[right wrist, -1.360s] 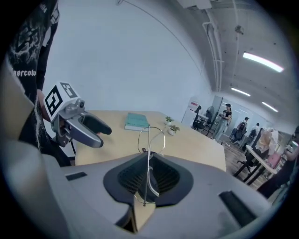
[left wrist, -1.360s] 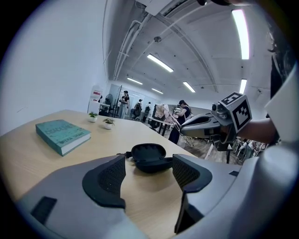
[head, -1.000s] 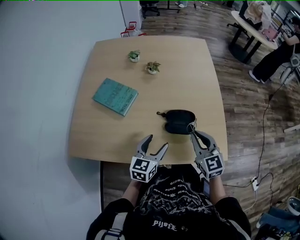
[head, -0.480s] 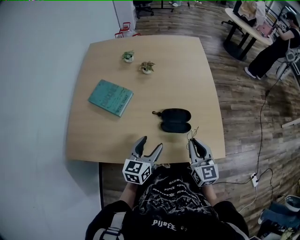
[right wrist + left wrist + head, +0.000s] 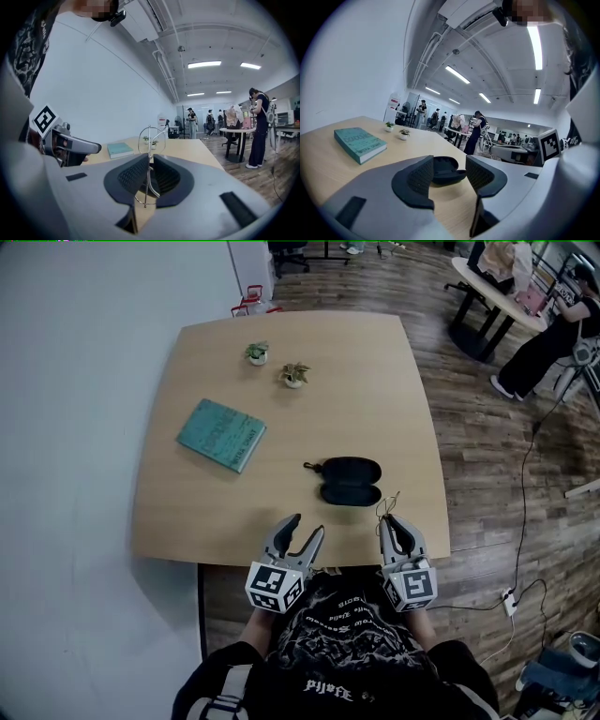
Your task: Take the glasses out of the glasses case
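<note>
The glasses case (image 5: 351,481) lies on the table (image 5: 356,390), in its near right part. Left of the case and somewhat farther from me lies the book (image 5: 221,434). Well beyond the case, toward the far edge, stand the far plant (image 5: 256,352) and, just right of it, the near plant (image 5: 294,375). Nearer than the case, off its right end, my right gripper (image 5: 389,521) has the glasses (image 5: 148,157) between its jaws, apart from the case.

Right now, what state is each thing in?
glasses case: open
glasses: out of the case, held by right gripper
right gripper: shut on the glasses
left gripper: open, empty, jaws have just been closing
book: closed, lying flat
farther potted plant: upright
nearer potted plant: upright
</note>
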The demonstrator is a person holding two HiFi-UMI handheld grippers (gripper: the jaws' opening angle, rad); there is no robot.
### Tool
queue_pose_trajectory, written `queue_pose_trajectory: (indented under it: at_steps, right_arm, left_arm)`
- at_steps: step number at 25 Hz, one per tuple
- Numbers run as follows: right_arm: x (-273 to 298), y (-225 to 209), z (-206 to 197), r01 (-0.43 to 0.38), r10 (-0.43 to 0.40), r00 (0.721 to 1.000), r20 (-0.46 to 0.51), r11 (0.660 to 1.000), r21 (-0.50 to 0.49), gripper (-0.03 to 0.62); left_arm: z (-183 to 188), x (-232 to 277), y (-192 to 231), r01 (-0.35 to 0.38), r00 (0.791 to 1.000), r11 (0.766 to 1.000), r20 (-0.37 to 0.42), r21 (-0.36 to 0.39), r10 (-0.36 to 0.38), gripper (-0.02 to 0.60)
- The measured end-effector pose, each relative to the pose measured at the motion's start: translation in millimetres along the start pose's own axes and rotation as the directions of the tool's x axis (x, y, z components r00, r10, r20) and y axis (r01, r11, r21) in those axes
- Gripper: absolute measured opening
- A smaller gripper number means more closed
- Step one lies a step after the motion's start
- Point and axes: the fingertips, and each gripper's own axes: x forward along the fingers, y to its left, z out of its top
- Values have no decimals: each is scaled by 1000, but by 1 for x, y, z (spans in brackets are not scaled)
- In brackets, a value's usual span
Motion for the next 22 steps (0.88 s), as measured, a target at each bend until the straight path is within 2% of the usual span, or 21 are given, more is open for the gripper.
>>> queue_pose_trajectory:
  at_steps: [2,8,15,18,22]
  right_arm:
    - [1,0,-1,-6,6,1000,-3,1000,-6,40]
    - [3,-5,3,-6,6,1000,7,1000,-8,40]
    - [4,-12,8,-10,11,1000,8,1000,-25,38]
    - [4,-15,5,-7,7,1000,1,1000,-21,38]
    - [7,-12,4,-9,9,1000,-8,1000,-29,38]
  left_arm:
    - [4,0,0,-11,1000,1000,13,2,11,162]
    - [7,0,-4,-10,1000,1000,14,16,10,5]
    - [16,11,-21,29,999,997,25,65,-31,3]
    - [13,13,-26,69,997,995,13,68,-70,3]
    - [15,13,-22,73,997,995,18,66,-74,4]
